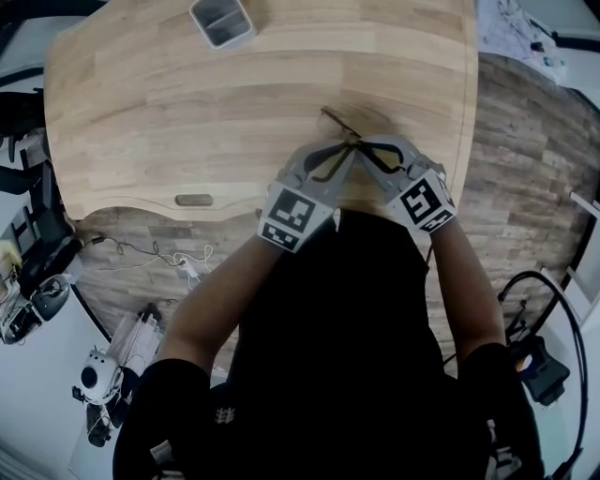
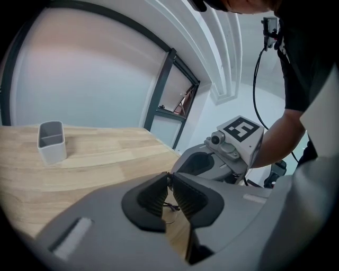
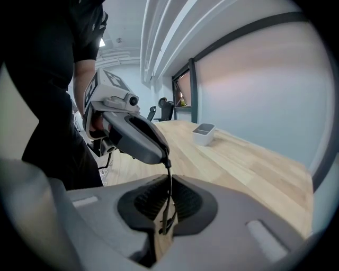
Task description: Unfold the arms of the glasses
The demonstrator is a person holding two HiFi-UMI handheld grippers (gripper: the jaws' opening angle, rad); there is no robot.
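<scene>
The thin wire-framed glasses [image 1: 335,121] hang just above the wooden table [image 1: 187,112] near its front right corner. My two grippers meet tip to tip at them. My left gripper [image 1: 344,156] comes in from the left and is shut on the frame; a bit of wire [image 2: 170,205] shows below its pads. From the right, my right gripper [image 1: 367,151] is shut on a thin dark arm of the glasses [image 3: 169,186], which runs upright between its pads. In the right gripper view, the left gripper's tip [image 3: 165,156] holds that arm's upper end. The lenses are mostly hidden.
A small grey open box [image 1: 221,21] stands at the table's far edge, also seen as the grey box [image 2: 51,142] and the grey box [image 3: 203,133]. Cables [image 1: 150,255] and equipment lie on the floor at left. The table's right edge is close to the grippers.
</scene>
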